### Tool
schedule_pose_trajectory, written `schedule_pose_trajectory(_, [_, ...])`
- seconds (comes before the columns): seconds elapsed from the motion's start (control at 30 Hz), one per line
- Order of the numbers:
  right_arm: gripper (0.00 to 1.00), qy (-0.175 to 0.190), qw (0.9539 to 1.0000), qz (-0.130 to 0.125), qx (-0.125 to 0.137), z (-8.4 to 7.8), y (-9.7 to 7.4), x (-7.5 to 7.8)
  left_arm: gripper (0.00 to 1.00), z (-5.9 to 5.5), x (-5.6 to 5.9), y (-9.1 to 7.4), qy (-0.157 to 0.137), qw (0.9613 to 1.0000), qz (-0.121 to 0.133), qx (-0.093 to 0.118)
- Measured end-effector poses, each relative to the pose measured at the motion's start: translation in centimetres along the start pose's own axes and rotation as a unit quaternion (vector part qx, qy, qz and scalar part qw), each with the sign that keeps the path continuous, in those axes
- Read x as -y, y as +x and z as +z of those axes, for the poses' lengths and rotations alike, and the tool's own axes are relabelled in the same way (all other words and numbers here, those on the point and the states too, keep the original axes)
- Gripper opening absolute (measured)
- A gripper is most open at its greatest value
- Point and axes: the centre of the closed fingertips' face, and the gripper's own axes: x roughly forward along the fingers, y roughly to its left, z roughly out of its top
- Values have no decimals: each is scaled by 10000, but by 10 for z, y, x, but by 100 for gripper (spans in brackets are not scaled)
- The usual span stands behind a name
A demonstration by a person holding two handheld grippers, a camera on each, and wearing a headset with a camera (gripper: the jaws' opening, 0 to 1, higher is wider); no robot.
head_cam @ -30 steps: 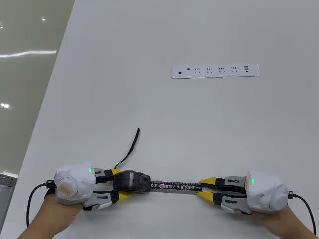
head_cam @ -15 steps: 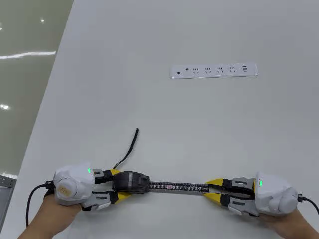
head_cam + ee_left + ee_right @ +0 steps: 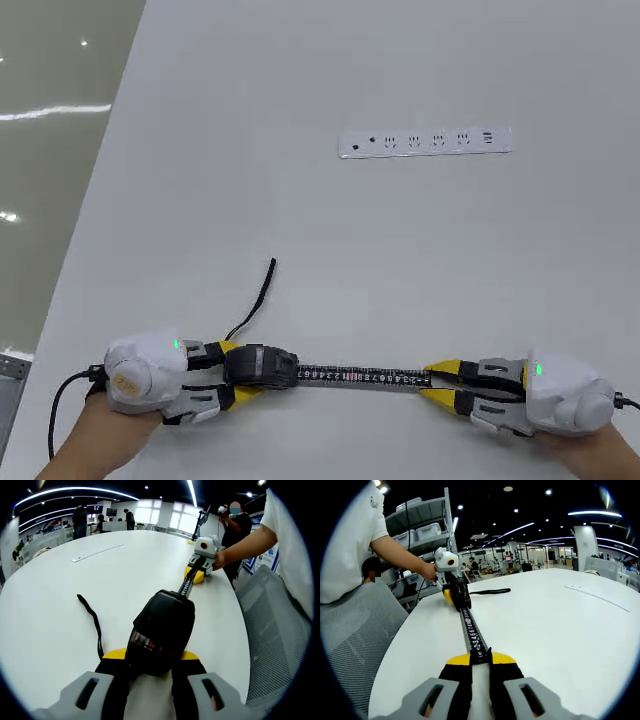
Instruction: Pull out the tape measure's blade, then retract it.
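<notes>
Left claw [image 3: 240, 370] clamps the rigid tape measure case [image 3: 265, 365] at the desk's [image 3: 400, 250] near edge. Right claw [image 3: 432, 381] pinches the thin, likely springy blade [image 3: 360, 376] by its tip.

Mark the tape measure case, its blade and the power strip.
tape measure case [image 3: 262, 365], head view, middle of the black housing.
blade [image 3: 360, 376], head view, midway along the pulled-out stretch.
power strip [image 3: 425, 142], head view, centre of its top face.

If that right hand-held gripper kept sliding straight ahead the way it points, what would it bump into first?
Probably the tape measure's black case, reached along the blade and held by the left hand-held gripper.
</notes>
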Motion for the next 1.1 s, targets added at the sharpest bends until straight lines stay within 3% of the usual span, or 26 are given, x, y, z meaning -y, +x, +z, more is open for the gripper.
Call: schedule_pose_trajectory(1.1, [9,158,9998,-114,-7,-9,-33,8,29,-1,0,0,-33,10000,7,-28])
